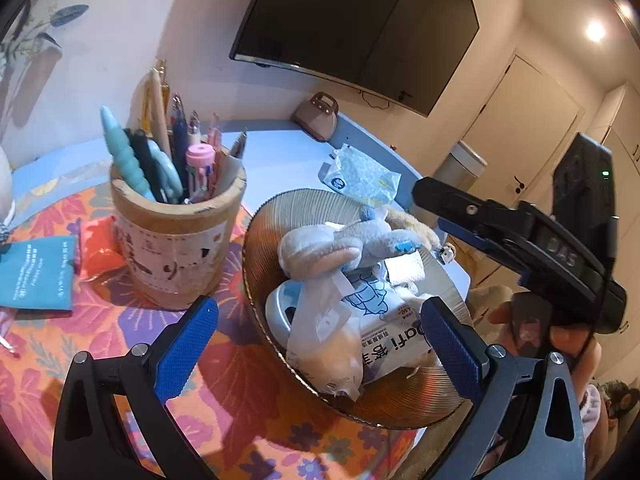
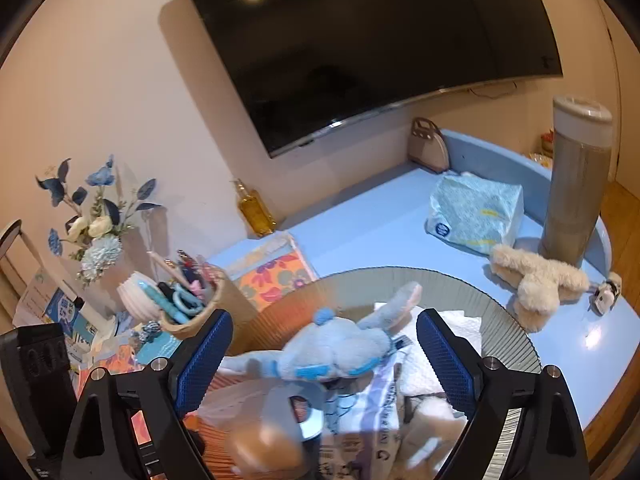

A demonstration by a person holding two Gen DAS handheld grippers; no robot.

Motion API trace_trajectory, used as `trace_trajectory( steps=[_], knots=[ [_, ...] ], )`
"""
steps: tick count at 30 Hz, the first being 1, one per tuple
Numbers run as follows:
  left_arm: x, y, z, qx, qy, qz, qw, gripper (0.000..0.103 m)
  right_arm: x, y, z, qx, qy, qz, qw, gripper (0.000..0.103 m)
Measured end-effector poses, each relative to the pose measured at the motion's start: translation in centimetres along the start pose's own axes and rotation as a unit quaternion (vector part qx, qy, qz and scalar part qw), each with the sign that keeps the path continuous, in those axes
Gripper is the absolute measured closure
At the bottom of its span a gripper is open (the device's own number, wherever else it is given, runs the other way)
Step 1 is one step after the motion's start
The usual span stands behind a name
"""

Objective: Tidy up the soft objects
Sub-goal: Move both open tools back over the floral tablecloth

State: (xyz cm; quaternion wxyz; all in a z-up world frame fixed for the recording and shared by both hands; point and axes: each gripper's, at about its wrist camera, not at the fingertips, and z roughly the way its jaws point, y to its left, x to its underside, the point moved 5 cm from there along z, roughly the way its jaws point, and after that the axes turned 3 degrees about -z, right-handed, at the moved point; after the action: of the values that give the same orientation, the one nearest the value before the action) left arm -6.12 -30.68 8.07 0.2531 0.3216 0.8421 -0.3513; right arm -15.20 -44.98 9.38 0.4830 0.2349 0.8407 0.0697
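Note:
A ribbed amber bowl [image 1: 304, 200] sits on the floral mat and holds a grey-blue plush toy [image 1: 340, 244], white packets [image 1: 376, 320] and tissue. My left gripper [image 1: 320, 336] is open just above the bowl's near side, its jaws straddling the packets. My right gripper [image 2: 324, 352] is open over the bowl [image 2: 500, 304], with the grey-blue plush [image 2: 340, 348] lying between its fingers, not clamped. A cream plush toy [image 2: 536, 280] lies on the blue table beyond the bowl. The right gripper also shows at the right of the left wrist view [image 1: 436, 208].
A wooden pen holder [image 1: 176, 240] full of pens stands left of the bowl. A blue tissue pack [image 2: 476, 212], a tall grey canister [image 2: 576, 184], a small bag [image 2: 428, 144], an oil bottle [image 2: 256, 212] and a flower vase [image 2: 136, 292] stand around the table.

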Motion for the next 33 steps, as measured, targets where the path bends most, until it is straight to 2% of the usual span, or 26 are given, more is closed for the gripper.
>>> trace_trajectory(
  steps=[7, 10, 13, 16, 18, 19, 21, 25, 27, 30, 33],
  knots=[
    [-1.0, 1.9, -4.2, -0.021, -0.023, 0.013, 0.9994, 0.001, -1.0, 5.5, -2.3, -0.030, -0.031, -0.036, 0.998, 0.009],
    [-1.9, 4.1, -7.0, -0.054, -0.044, 0.016, 0.9975, 0.001, -1.3, 8.6, -2.9, -0.052, -0.046, -0.054, 0.996, 0.003],
    [-2.5, 6.9, -10.1, -0.087, -0.064, 0.016, 0.9940, 0.001, -1.2, 12.3, -3.2, -0.087, -0.059, -0.072, 0.992, 0.001],
    [-3.0, 10.8, -13.9, -0.141, -0.093, 0.013, 0.9855, 0.001, -0.4, 16.3, -2.3, -0.121, -0.053, -0.086, 0.987, 0.001],
    [-3.2, 13.2, -15.7, -0.180, -0.104, 0.007, 0.9782, 0.001, 0.5, 18.6, -1.0, -0.137, -0.041, -0.095, 0.985, 0.001],
    [-3.3, 15.2, -16.9, -0.211, -0.109, -0.001, 0.9714, 0.001, 0.9, 19.4, -0.5, -0.141, -0.035, -0.097, 0.985, 0.001],
    [-3.3, 17.7, -18.1, -0.235, -0.112, -0.014, 0.9655, 0.001, 2.3, 21.7, 1.6, -0.155, -0.011, -0.102, 0.983, 0.001],
    [-2.6, 22.9, -19.5, -0.252, -0.118, -0.060, 0.9586, 0.001, 4.6, 23.8, 4.7, -0.162, 0.014, -0.082, 0.983, 0.001],
    [-2.2, 25.3, -19.2, -0.259, -0.116, -0.084, 0.9551, 0.001, 6.2, 24.0, 7.1, -0.175, 0.040, -0.040, 0.983, 0.001],
    [-1.6, 27.2, -17.7, -0.253, -0.109, -0.103, 0.9558, 0.001, 8.7, 23.5, 10.3, -0.189, 0.084, 0.025, 0.978, 0.001],
    [-1.3, 28.5, -15.5, -0.242, -0.094, -0.112, 0.9592, 0.001, 11.0, 23.4, 13.5, -0.184, 0.125, 0.048, 0.974, 0.001]
  ],
)
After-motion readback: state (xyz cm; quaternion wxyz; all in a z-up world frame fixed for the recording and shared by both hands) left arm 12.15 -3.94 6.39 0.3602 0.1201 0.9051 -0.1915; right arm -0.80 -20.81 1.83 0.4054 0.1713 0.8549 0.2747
